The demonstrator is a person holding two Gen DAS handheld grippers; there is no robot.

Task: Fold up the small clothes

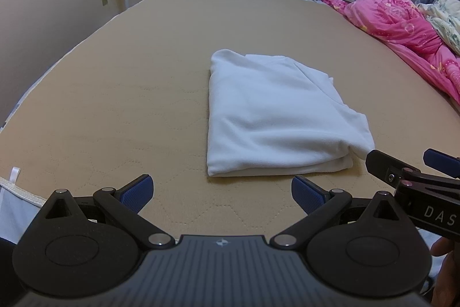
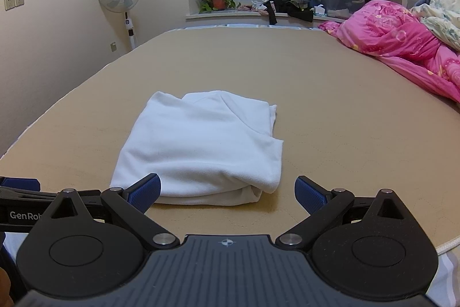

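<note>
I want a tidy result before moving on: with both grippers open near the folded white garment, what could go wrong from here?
The white garment has loose layered edges at its near right corner; pinching only the top layer could undo the fold. The left gripper and right gripper sit close together, so they might bump. The tan mattress cover could get pinched along with the cloth.

Both wrist views sit low at the tan quilted bed's [image 1: 120, 94] near edge, facing 12 o'clock; both share the folded white fleece garment [image 1: 276, 117] close ahead.

We see soft, even indoor light, faint shadows, sharp focus ahead of the fingers, fisheye bending and dark corners.
</note>
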